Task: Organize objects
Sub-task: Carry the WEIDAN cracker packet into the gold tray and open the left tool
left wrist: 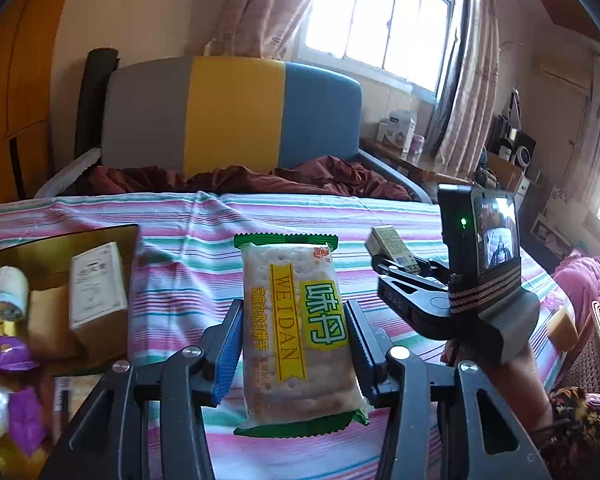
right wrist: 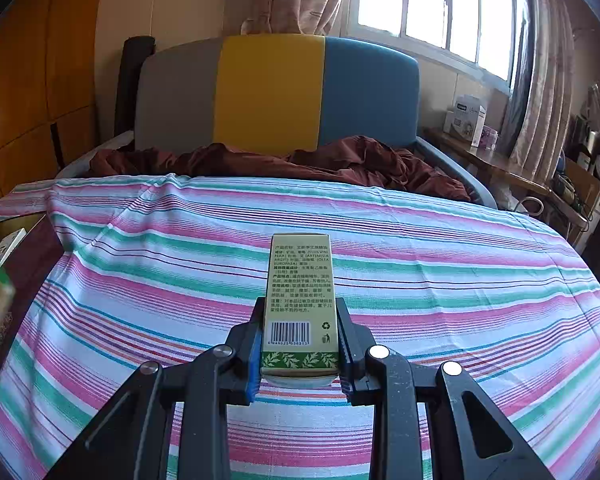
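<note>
My left gripper (left wrist: pixel 296 328) is shut on a green-and-yellow cracker packet (left wrist: pixel 296 332) marked WEIDAN, held lengthwise above the striped bed cover (left wrist: pixel 204 272). My right gripper (right wrist: pixel 299 328) is shut on a small olive-green carton (right wrist: pixel 299 296) with a barcode, held above the striped cover (right wrist: pixel 420 280). In the left wrist view the right gripper (left wrist: pixel 392 264) shows to the right with that carton (left wrist: pixel 392 246) between its fingers. A gold box (left wrist: pixel 60 248) at the left holds a white carton (left wrist: pixel 96 284), a rolled cloth (left wrist: pixel 10 296) and purple wrappers (left wrist: pixel 12 356).
A grey, yellow and blue headboard (right wrist: pixel 276 92) stands behind, with a crumpled maroon blanket (right wrist: pixel 300 160) at its foot. A wooden wardrobe (right wrist: pixel 32 92) is on the left. A cluttered side table (right wrist: pixel 500 164) and a window are on the right.
</note>
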`<state>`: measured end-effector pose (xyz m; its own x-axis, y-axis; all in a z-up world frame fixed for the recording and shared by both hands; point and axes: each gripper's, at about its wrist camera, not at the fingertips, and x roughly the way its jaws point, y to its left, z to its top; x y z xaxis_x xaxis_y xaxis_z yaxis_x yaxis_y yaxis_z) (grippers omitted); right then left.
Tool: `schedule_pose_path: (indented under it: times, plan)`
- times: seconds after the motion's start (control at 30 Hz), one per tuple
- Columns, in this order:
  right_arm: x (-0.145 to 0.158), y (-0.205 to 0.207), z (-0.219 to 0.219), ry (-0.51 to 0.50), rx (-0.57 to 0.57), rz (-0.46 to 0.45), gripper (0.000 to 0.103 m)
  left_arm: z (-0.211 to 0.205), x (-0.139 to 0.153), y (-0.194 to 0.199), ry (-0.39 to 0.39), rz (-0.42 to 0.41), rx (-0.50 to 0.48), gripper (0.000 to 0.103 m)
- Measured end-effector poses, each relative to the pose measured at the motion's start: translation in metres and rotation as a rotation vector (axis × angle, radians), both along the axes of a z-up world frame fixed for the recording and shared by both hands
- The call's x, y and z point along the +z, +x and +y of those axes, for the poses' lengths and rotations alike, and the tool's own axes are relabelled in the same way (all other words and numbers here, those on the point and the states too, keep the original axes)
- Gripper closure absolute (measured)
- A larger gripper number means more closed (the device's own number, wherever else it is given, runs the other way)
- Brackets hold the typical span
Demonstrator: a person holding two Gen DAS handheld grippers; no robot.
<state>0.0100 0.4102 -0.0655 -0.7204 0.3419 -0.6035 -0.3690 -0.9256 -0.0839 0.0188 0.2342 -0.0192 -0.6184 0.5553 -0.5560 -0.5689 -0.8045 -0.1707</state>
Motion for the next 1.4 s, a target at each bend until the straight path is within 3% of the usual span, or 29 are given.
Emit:
schedule_pose_path:
  times: [0.37, 0.73, 1.03, 1.23, 1.4]
  plan:
    - [-0.001, 0.001, 0.005, -0.016, -0.018, 0.002, 0.073, -0.08, 0.008, -0.018, 0.04, -0.043, 0.136, 0.054]
    - [0.005, 0.008, -0.012, 0.035, 0.015, 0.024, 0.073, -0.157, 0.003, -0.066, 0.115, -0.142, 0.289, 0.054]
    - [0.008, 0.008, -0.018, 0.043, 0.017, 0.005, 0.073, -0.186, -0.001, -0.098, 0.118, -0.19, 0.364, 0.054]
    - [0.027, 0.02, -0.046, -0.041, 0.08, 0.038, 0.073, -0.199, -0.013, -0.119, 0.134, -0.272, 0.373, 0.054]
    - [0.047, 0.027, -0.088, -0.056, 0.188, 0.083, 0.073, -0.208, -0.032, -0.146, 0.2, -0.435, 0.351, 0.054]
